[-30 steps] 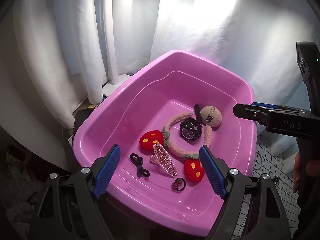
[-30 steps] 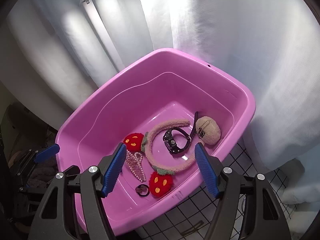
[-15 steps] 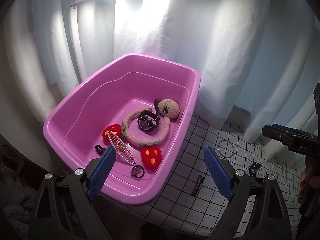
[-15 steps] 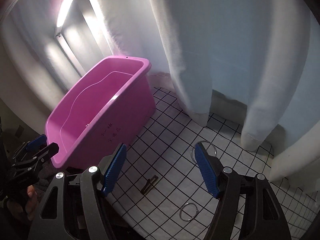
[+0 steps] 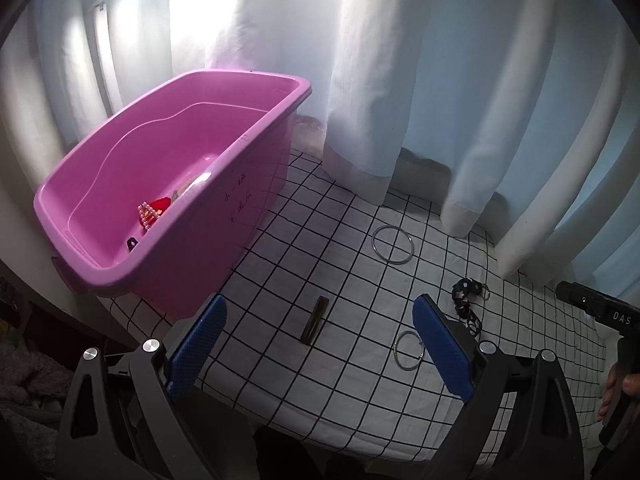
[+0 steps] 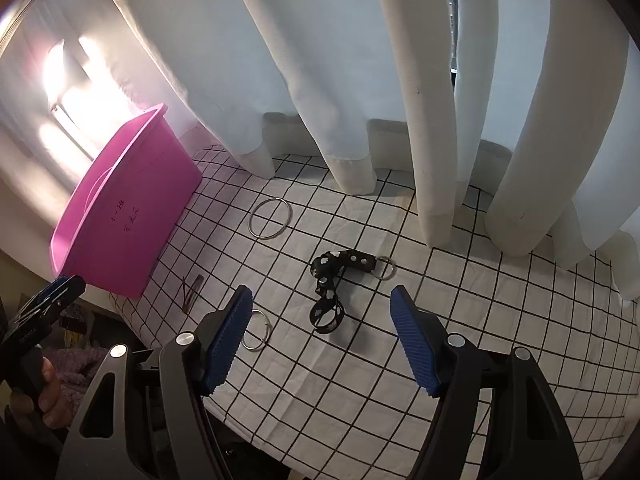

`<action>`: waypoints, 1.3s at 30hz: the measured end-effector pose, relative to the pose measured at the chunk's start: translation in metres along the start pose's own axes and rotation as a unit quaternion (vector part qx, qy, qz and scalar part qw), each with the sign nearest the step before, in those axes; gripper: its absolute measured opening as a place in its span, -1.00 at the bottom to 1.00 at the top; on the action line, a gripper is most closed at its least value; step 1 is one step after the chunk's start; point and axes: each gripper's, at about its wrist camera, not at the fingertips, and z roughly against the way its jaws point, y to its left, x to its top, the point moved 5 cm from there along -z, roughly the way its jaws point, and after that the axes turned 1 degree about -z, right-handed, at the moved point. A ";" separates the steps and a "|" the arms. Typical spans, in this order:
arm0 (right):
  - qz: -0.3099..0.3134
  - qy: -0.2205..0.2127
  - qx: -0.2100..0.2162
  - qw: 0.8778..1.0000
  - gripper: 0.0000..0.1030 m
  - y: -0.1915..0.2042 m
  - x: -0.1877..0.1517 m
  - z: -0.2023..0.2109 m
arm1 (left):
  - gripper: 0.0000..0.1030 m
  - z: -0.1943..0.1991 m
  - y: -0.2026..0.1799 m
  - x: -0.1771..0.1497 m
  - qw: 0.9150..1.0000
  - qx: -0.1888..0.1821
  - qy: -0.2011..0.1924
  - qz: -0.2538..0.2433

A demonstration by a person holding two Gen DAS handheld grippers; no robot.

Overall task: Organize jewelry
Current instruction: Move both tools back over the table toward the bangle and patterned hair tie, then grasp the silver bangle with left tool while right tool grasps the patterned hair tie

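The pink tub [image 5: 132, 208] stands at about nine o'clock on the worktop [image 5: 344, 376], which wears a white cloth with a black grid. Inside it, near the front wall, lie a pearl hair claw [image 5: 149, 213] and a red plush piece [image 5: 159, 203] (the rest of its contents are hidden by the wall).

Out on the cloth, going rightward in the left wrist view: a dark hair clip [image 5: 315, 319] at six o'clock, a large metal ring [image 5: 393, 244] toward one o'clock of it, a small metal ring [image 5: 409, 349] at about five o'clock, and a black strap with white flowers [image 5: 466, 300] at about four o'clock.

The left hand-held gripper [image 5: 316, 354] is released; its jaws have just been opening wider and stand apart above the clip with nothing between them. The right hand-held gripper [image 6: 320, 336] is likewise released, empty, hanging above the flowered strap [image 6: 334, 286], whose keyring end points to three o'clock. White curtains [image 6: 360, 60] hang behind everything.
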 end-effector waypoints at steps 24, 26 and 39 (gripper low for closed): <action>0.102 0.054 0.013 0.993 0.32 -0.009 -0.001 -0.079 | 0.79 -0.058 -0.038 -0.066 0.996 0.057 0.045 0.060; 0.097 0.059 0.026 0.993 0.32 -0.010 0.000 -0.089 | 0.79 -0.068 -0.042 -0.071 0.994 0.064 0.056 0.061; 0.215 0.060 0.061 0.973 0.32 -0.002 -0.005 -0.146 | 0.79 -0.111 -0.077 -0.112 0.983 0.127 0.035 0.130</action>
